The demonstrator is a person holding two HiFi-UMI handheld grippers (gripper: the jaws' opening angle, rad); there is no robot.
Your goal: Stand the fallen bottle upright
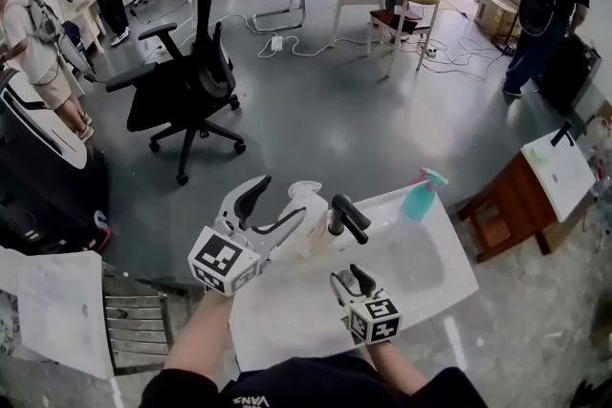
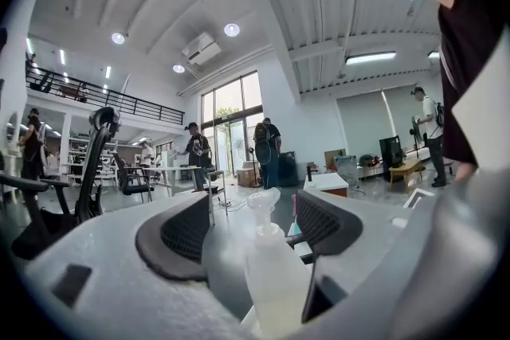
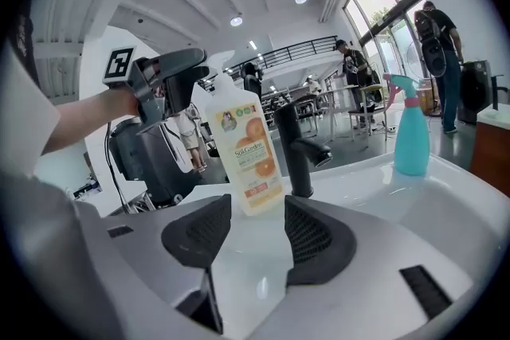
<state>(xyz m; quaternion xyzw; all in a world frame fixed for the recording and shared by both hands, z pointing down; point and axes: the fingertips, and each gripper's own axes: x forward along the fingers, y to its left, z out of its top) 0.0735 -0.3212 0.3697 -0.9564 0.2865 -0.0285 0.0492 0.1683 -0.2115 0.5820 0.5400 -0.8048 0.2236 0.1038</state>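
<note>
Note the bottle [image 3: 243, 143] upright at the bench's back edge, just beside the tap [image 3: 296, 147]. Note the left gripper [image 1: 279, 204] released, jaws wide either side of it, seemingly not touching. See the right gripper [image 3: 255, 231] released, empty. Beware clipping the bottle when drawing back: would knock it flat.

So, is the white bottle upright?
Upright: the bottle stands on its base on the sink beside the tap, pump on top. Left gripper jaws apart around it, not pressing.
</note>
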